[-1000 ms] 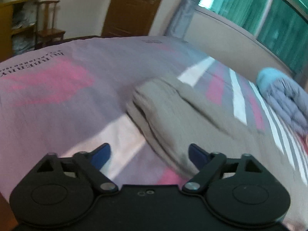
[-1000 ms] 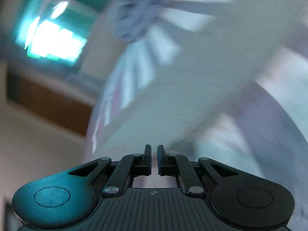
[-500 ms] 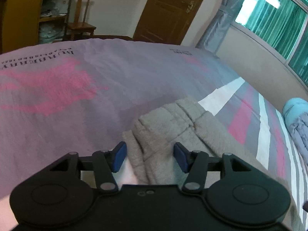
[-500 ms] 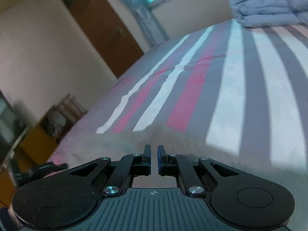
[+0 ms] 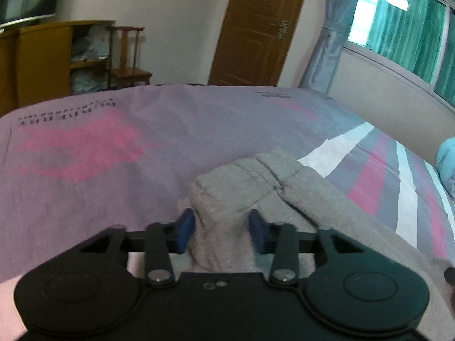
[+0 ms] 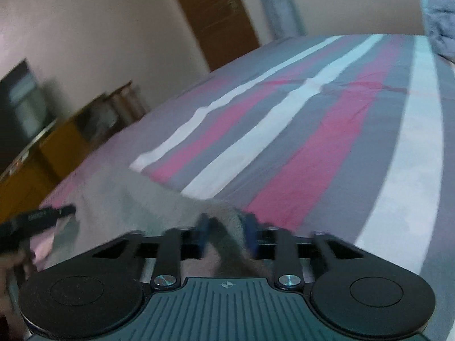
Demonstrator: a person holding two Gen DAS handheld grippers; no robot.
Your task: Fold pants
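On striped bedsheet [image 5: 176,130], bunched grey knit pants [image 5: 227,199] are pinched by both left gripper [image 5: 220,228] and right gripper [image 6: 226,234]; thick uneven bites may slip, skewing the fold.

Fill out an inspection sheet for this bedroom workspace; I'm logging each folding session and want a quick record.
Surface: bed sheet, purple with pink print and striped section.
Job's things: grey pants, bunched on the bed.
Clutter: rolled blue-grey quilt at the far edge.
Grippers: left gripper pads pressing a pants fold; right gripper with pants fabric between its pads, blurred.
Cables: nothing seen.
Surroundings: wooden door, chair, cabinet, curtained window.
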